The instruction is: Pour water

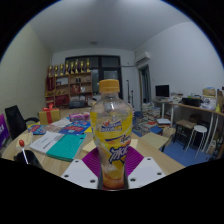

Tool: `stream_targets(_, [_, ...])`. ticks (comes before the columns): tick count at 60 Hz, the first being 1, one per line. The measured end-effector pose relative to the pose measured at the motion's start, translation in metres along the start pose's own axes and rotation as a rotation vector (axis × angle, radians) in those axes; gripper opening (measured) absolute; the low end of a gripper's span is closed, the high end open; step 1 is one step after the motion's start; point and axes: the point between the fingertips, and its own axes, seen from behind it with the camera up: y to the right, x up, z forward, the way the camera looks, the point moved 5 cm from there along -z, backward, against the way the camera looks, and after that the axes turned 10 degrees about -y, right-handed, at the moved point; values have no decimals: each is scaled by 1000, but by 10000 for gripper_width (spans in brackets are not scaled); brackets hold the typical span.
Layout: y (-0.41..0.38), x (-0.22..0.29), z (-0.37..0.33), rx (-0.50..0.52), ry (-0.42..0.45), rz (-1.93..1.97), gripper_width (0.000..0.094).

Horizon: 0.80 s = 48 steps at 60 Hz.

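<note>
A plastic bottle [112, 130] of orange-yellow drink with an orange cap and a yellow and purple label stands upright between my fingers, lifted above the table. My gripper [112, 168] is shut on the bottle's lower part, and the purple pads [92, 160] press on it at both sides. No cup or other vessel shows near it.
A wooden table [152, 144] lies below with several books, a teal folder [68, 146] and papers on it. A red gift box [50, 113] stands at the far left. Shelves [70, 85] line the back wall. A desk with a monitor [162, 91] and white stools [198, 133] stands right.
</note>
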Motion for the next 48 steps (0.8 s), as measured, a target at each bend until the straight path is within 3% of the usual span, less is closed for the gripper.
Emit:
stream_targets(5, [14, -10, -28, -7, -34, -11, 452])
stream_targets(6, [7, -1, -1, -9, -48, -11, 469])
stream_targets(11, [9, -9, -14, 20, -155, 11, 591])
stream_targets(16, [17, -17, -59, 68, -218, 52, 856])
stream_targets(20, [7, -4, -78, 70, -244, 79, 839])
stream_targets(39, [-41, 26, -307, -65, -246, -7, 831])
stream_targets(48, [-79, 25, -403, -46, -271, 33, 826])
